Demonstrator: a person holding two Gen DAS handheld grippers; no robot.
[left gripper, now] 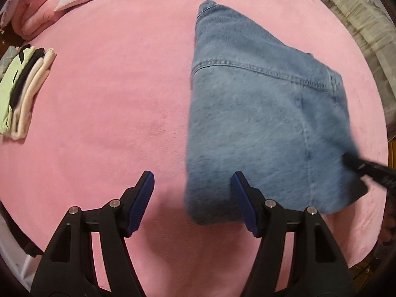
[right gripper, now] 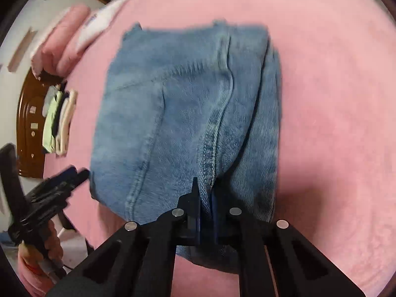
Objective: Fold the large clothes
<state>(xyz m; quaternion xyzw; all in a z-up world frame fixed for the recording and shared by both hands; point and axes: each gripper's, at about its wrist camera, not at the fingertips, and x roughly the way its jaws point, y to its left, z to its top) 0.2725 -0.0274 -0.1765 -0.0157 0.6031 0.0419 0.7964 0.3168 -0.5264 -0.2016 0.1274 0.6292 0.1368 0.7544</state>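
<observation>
The folded jeans [right gripper: 188, 113] lay on the pink bed [right gripper: 334, 123], their near seam pinched in the right tongs [right gripper: 205, 198], while the left tongs [left gripper: 193, 198] stood spread and empty at the bundle's near-left corner. The pinch wanted holding deep on the thick layers so they would not splay; a stack of folded clothes [left gripper: 22, 91] and pink pillows [left gripper: 49, 7] lay well off beyond the left tongs, out of the way

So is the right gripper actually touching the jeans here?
Touching. The right wrist view shows the right gripper with its jaws closed on a seam fold at the near edge of the folded jeans; denim sits pinched between the blue pads.
</observation>
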